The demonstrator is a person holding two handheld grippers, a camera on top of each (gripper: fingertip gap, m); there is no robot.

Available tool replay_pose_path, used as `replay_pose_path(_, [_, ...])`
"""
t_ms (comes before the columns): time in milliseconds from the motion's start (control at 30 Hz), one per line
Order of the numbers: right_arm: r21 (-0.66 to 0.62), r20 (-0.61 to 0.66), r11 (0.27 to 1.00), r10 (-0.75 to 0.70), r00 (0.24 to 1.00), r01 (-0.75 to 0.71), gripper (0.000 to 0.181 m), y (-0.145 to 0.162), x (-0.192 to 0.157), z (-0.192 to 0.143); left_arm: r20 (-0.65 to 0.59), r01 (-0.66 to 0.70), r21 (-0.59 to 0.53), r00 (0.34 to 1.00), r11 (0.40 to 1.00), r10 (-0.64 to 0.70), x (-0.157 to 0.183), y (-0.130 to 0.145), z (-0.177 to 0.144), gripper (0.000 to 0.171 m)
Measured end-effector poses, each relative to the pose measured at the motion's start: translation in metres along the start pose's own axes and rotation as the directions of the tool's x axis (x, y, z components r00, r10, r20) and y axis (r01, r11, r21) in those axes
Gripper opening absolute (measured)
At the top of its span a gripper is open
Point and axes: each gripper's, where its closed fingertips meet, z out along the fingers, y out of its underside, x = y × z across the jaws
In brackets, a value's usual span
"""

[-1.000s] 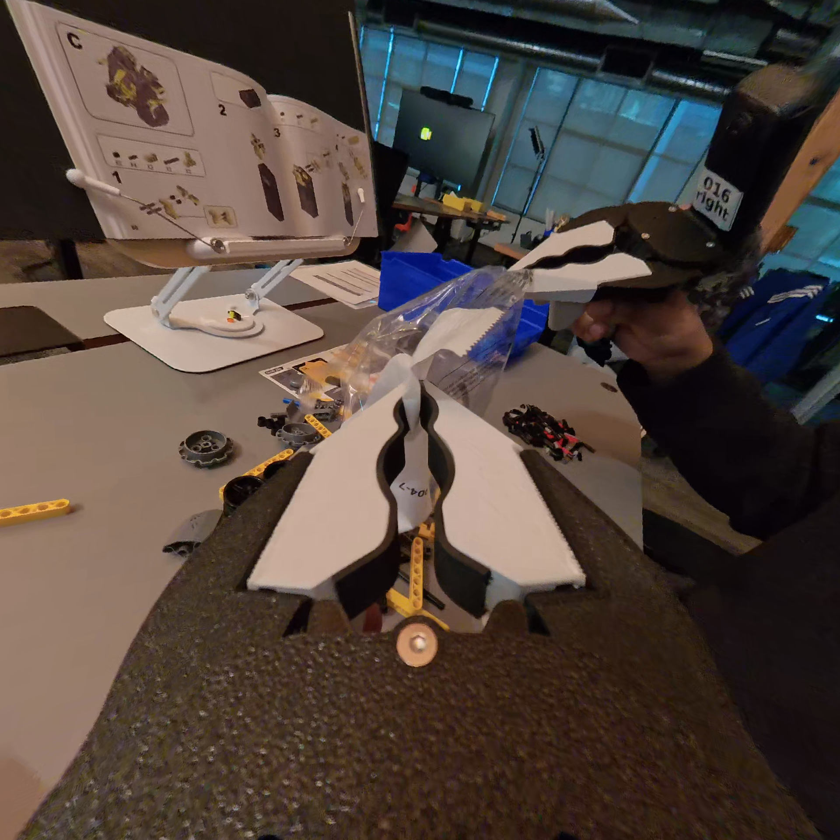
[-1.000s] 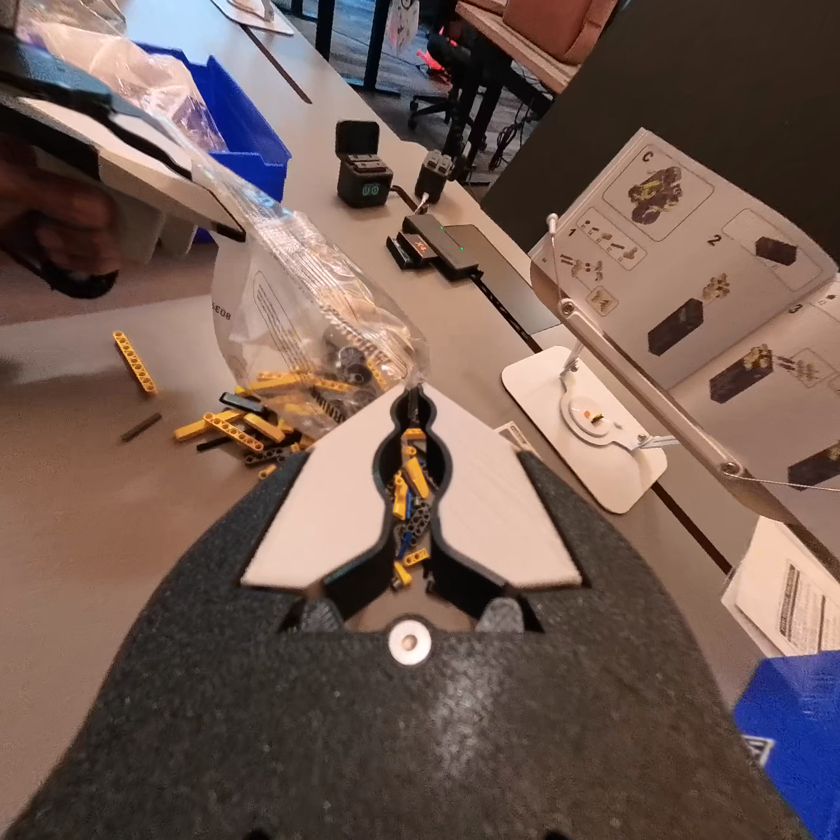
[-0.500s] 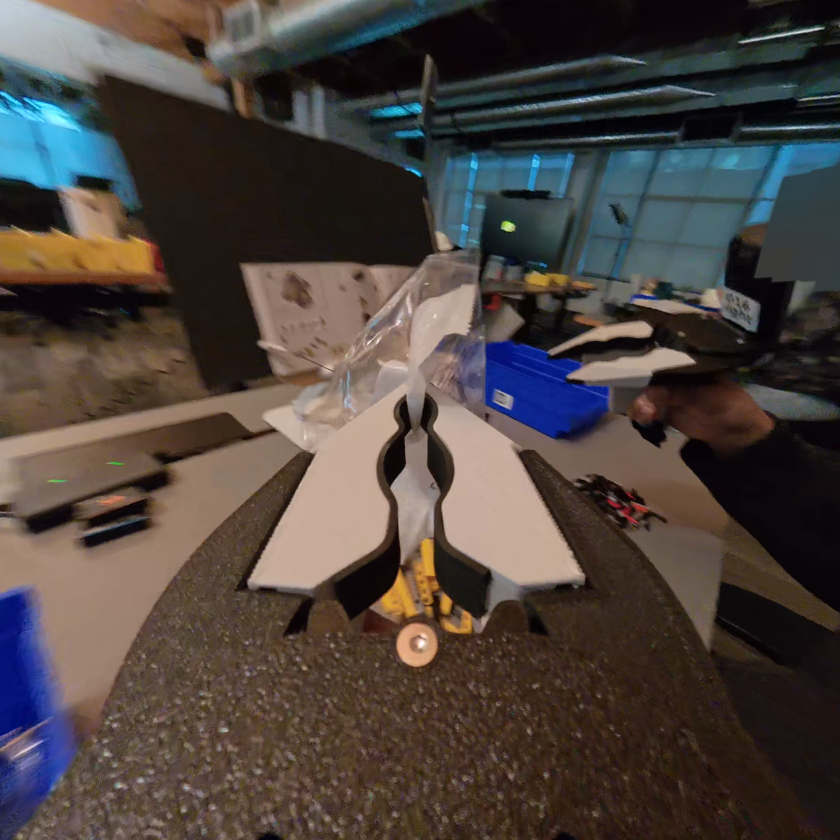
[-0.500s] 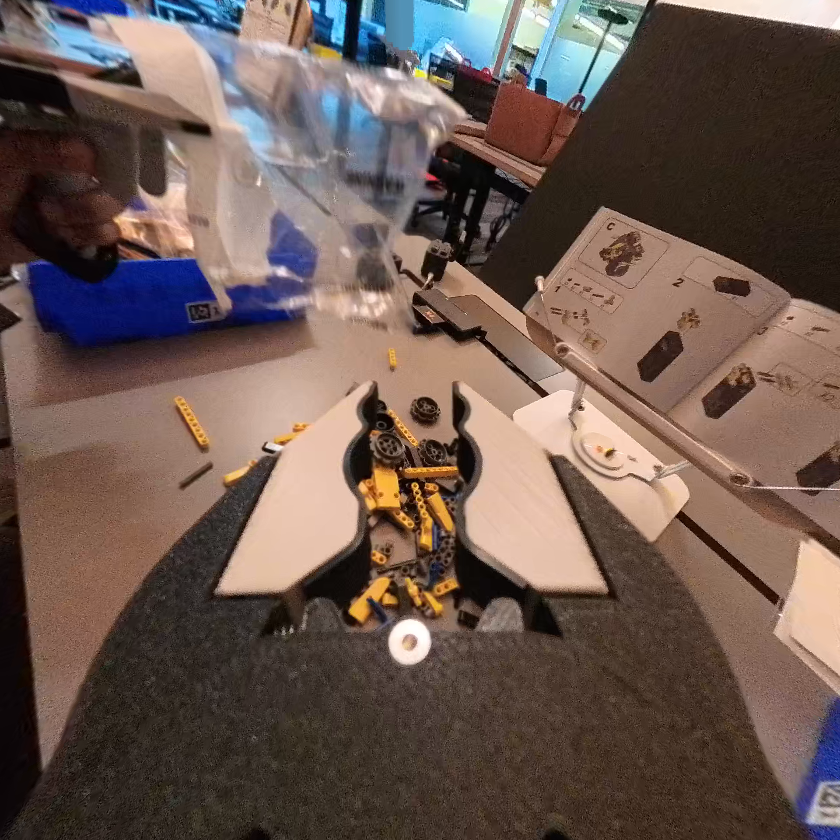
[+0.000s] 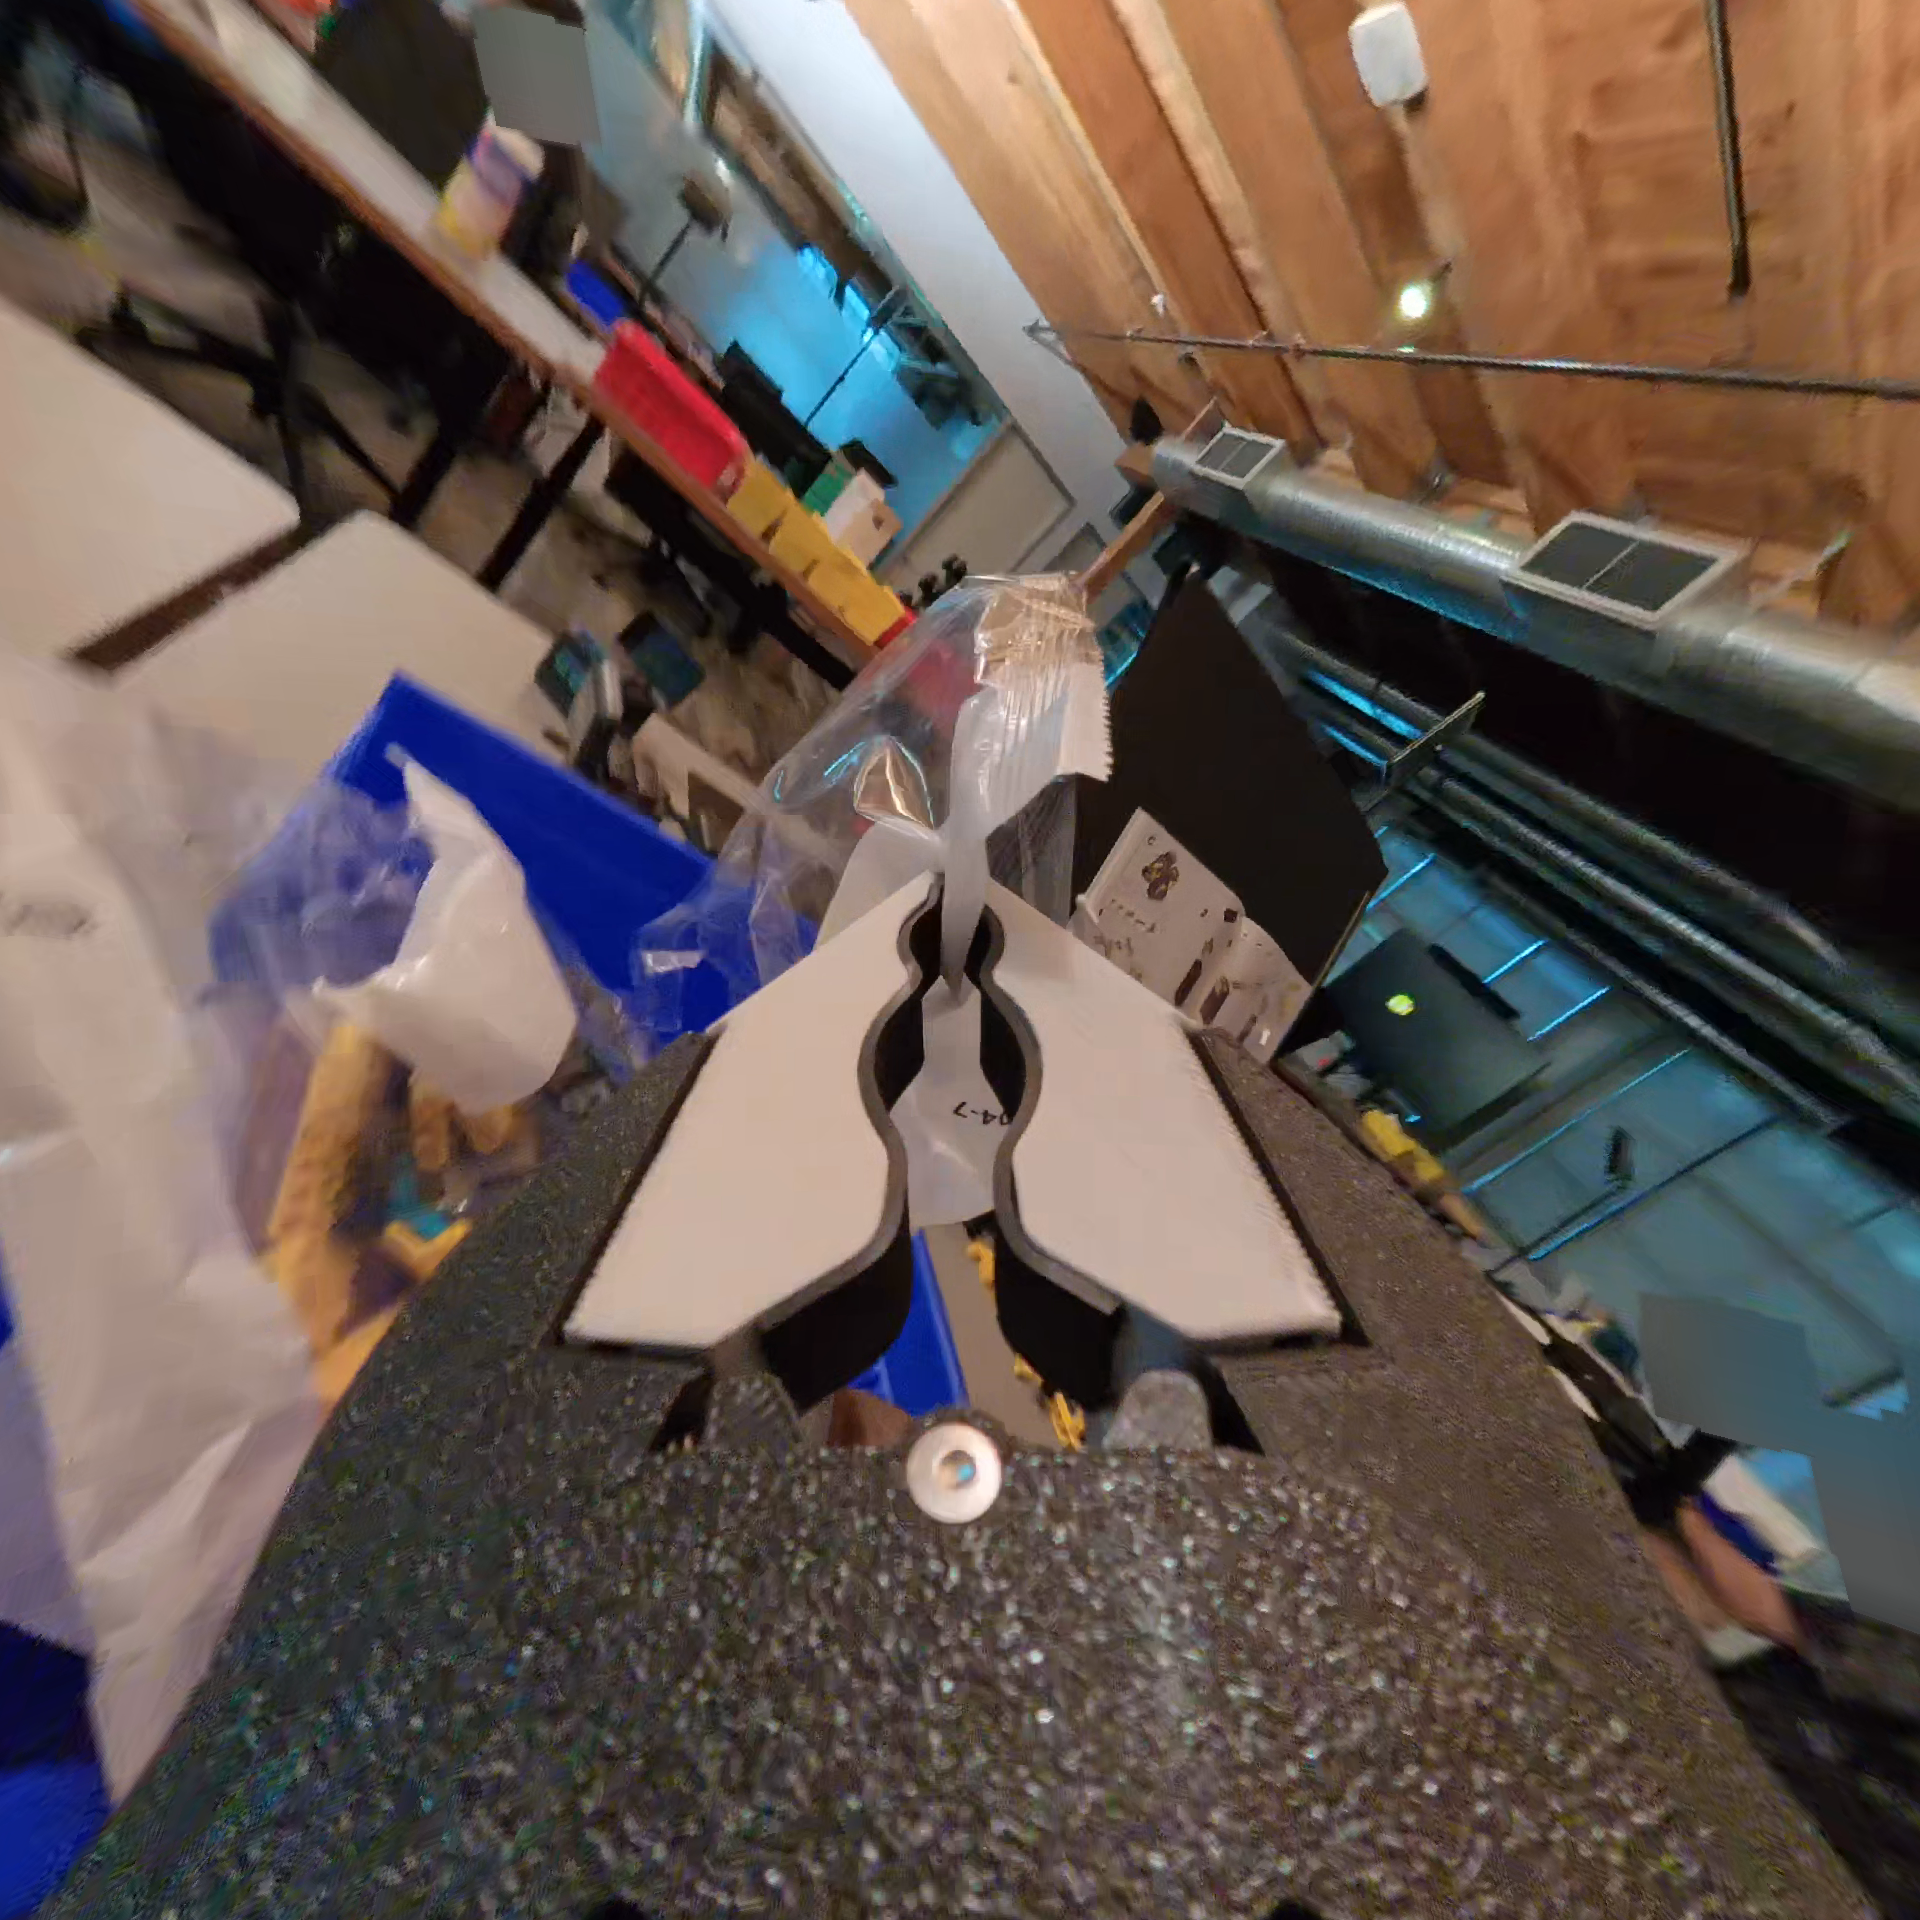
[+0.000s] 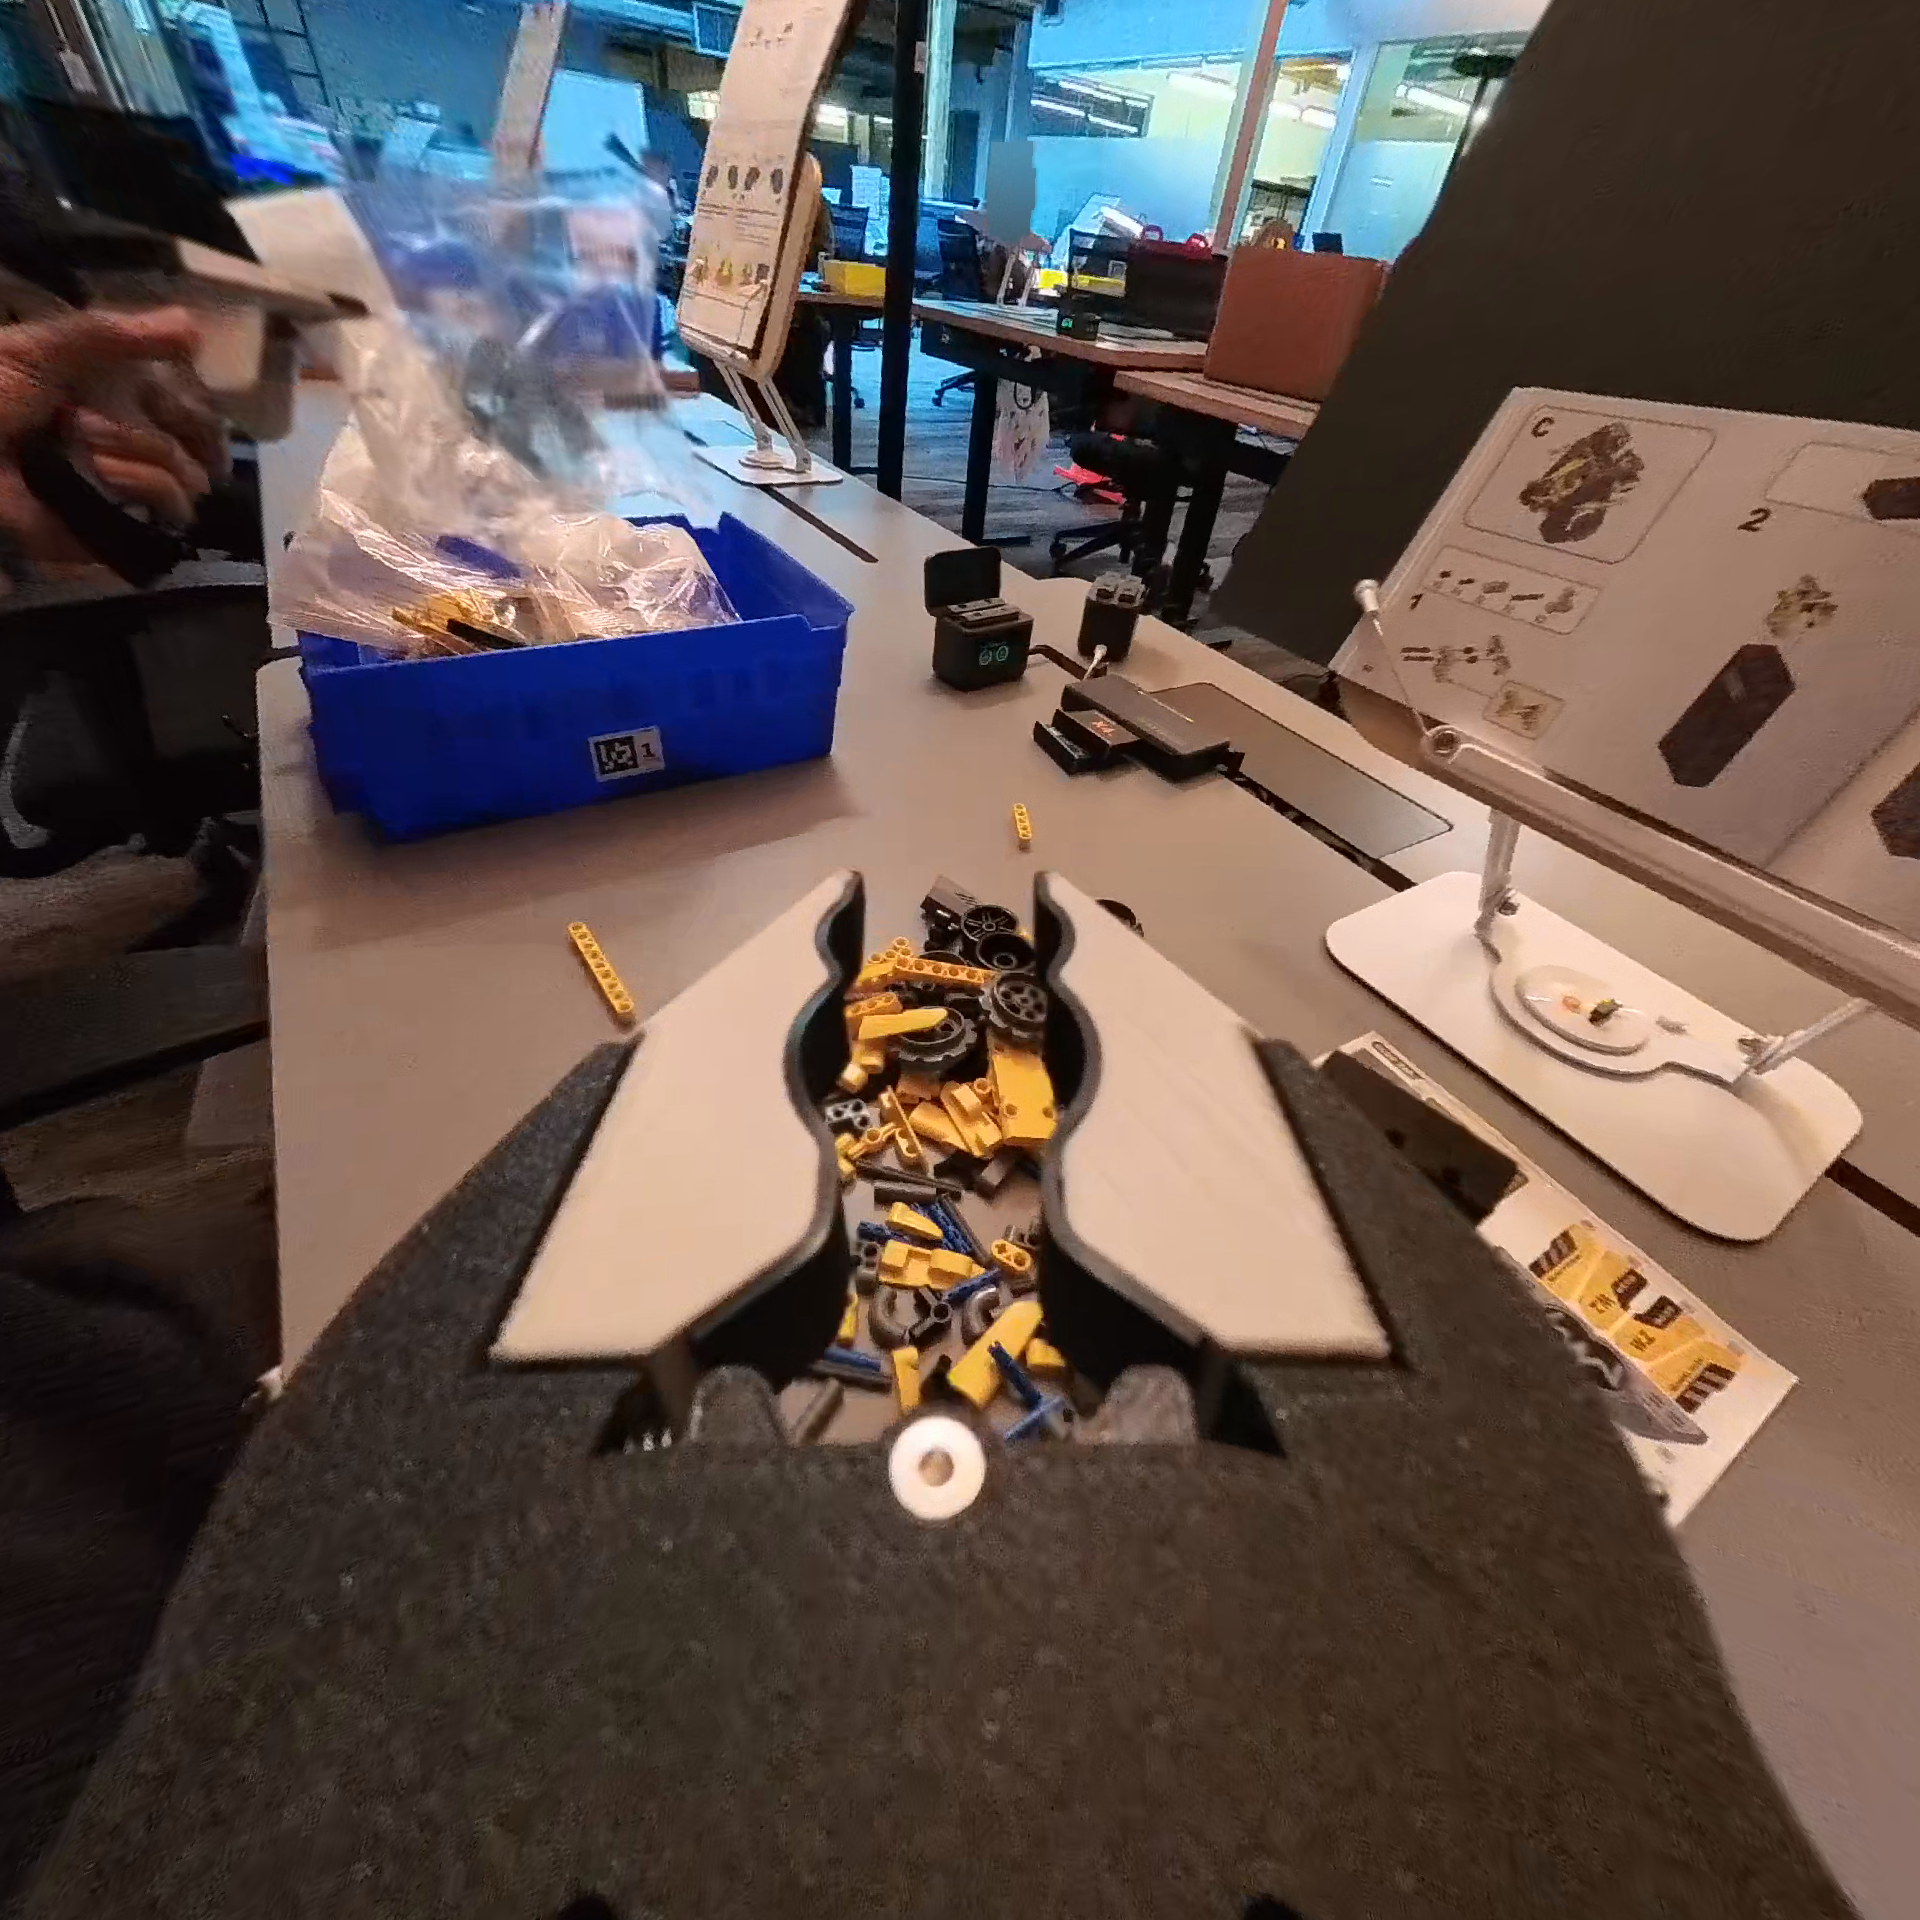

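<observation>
My left gripper (image 5: 956, 914) is shut on a clear, empty-looking plastic bag (image 5: 935, 748) and holds it up in the air, tilted toward the ceiling. In the right wrist view that bag (image 6: 499, 343) is a blur above the blue bin (image 6: 582, 717), with the left gripper (image 6: 260, 291) and a hand at the far left. My right gripper (image 6: 948, 894) is open and empty, just above a pile of yellow, black and blue building pieces (image 6: 935, 1101) on the grey table (image 6: 436, 987).
The blue bin holds more clear bags of parts (image 6: 488, 582); it also shows in the left wrist view (image 5: 540, 821). An instruction booklet on a white stand (image 6: 1621, 644) is at the right. Black electronic devices (image 6: 1122, 727) lie behind the pile. A loose yellow beam (image 6: 603, 971) lies to the left. Left tips to right tips: about 45 cm.
My right gripper let go of the bag and opened, staying over the spilled pieces. My left gripper carried the bag up and to the left, over the blue bin.
</observation>
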Motion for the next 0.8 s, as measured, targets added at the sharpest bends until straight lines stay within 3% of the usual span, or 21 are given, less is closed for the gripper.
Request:
replay_pose_path(133, [-0.004,-0.027,1.0,-0.009,1.0,0.009,0.031,0.005,-0.002,-0.014,0.138,0.042,-0.056,0.99,0.998,-0.034,-0.049,0.022,-0.004,0.014])
replay_pose_path(233, [-0.012,-0.046,1.0,0.008,0.999,-0.009,0.031,0.013,-0.001,-0.025,0.152,0.04,-0.018,0.988,0.999,-0.037,-0.048,0.02,-0.012,0.033])
replay_pose_path(333, [0.01,-0.053,0.999,0.048,0.997,-0.048,0.031,0.017,-0.001,-0.033,0.232,-0.086,0.063,0.97,0.994,0.069,-0.043,-0.001,-0.03,0.045])
replay_pose_path(467, [0.028,-0.046,0.996,0.081,0.996,-0.08,0.031,0.021,-0.002,-0.033,0.362,-0.325,0.165,0.898,0.931,0.25,-0.017,-0.037,-0.06,0.049])
replay_pose_path(533, [0.022,-0.042,0.996,0.083,0.996,-0.083,0.031,0.024,-0.002,-0.029,0.385,-0.434,0.137,0.852,0.891,0.356,-0.001,-0.042,-0.064,0.048])
replay_pose_path(633, [0.023,-0.025,0.995,0.093,0.995,-0.093,0.031,0.027,-0.005,-0.022,0.398,-0.472,-0.078,0.793,0.878,0.462,-0.005,-0.017,-0.051,0.049])
replay_pose_path(700, [0.023,-0.016,0.995,0.099,0.995,-0.099,0.031,0.028,-0.007,-0.019,0.374,-0.499,-0.083,0.787,0.863,0.491,0.006,-0.008,-0.044,0.049])
replay_pose_path(800, [0.017,-0.027,0.995,0.094,0.995,-0.094,0.031,0.03,-0.007,-0.018,0.284,-0.552,-0.06,0.789,0.832,0.544,0.051,0.01,-0.029,0.048])
